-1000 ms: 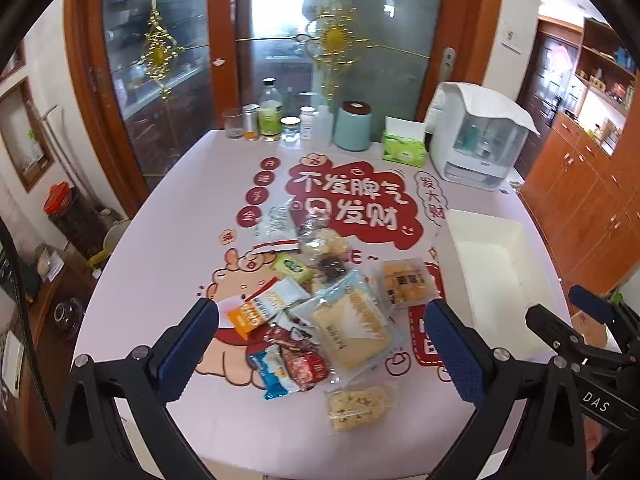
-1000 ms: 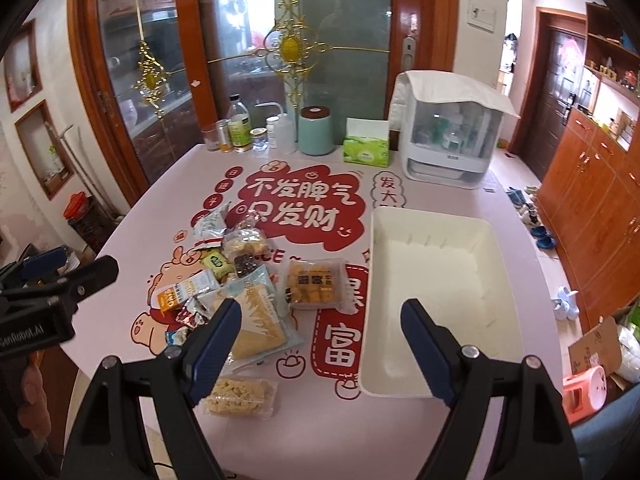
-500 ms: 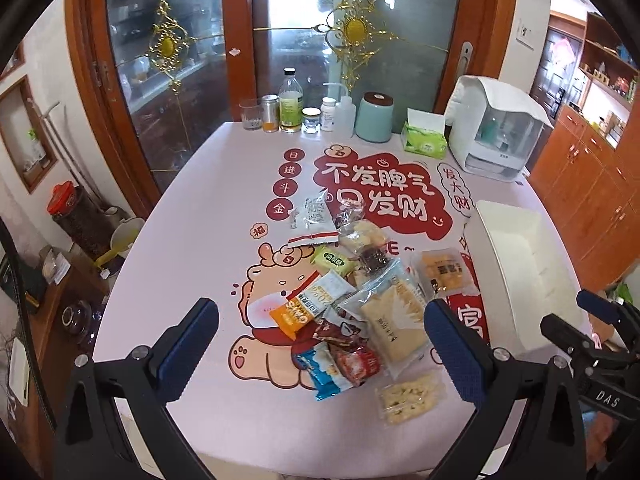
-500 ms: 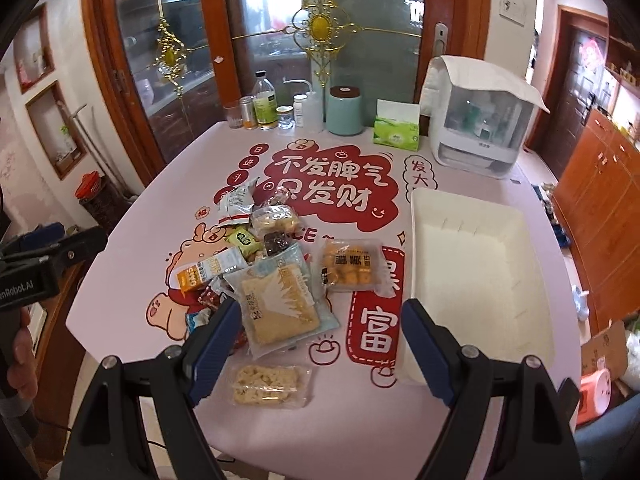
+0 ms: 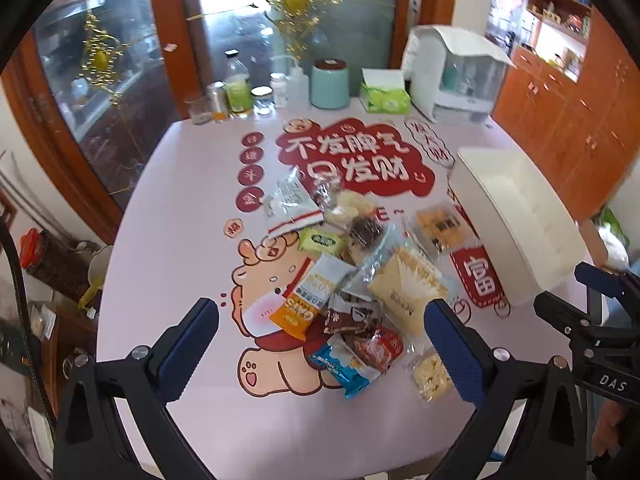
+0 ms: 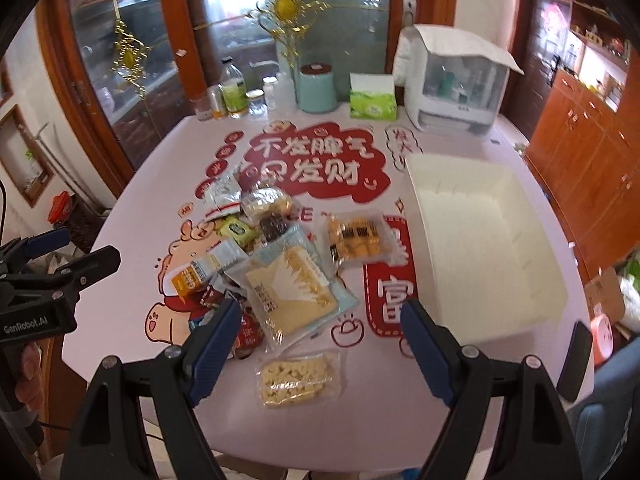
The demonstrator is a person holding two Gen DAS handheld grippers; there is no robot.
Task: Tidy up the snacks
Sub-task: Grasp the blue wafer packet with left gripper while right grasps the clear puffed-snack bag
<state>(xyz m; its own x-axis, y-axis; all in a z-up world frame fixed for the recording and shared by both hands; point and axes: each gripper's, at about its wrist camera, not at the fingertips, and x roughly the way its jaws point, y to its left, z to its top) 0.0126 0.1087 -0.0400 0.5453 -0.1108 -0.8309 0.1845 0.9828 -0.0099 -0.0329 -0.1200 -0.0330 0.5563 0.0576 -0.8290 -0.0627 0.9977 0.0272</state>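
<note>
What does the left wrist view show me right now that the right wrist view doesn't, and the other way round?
Only the left wrist view: the blue snack packet in full at the near edge of the pile, and the right gripper from the side.
Only the right wrist view: the white bin interior, empty, and the left gripper from the side.
Both: the large cream packet, the tissue box, and open, empty jaws.
</note>
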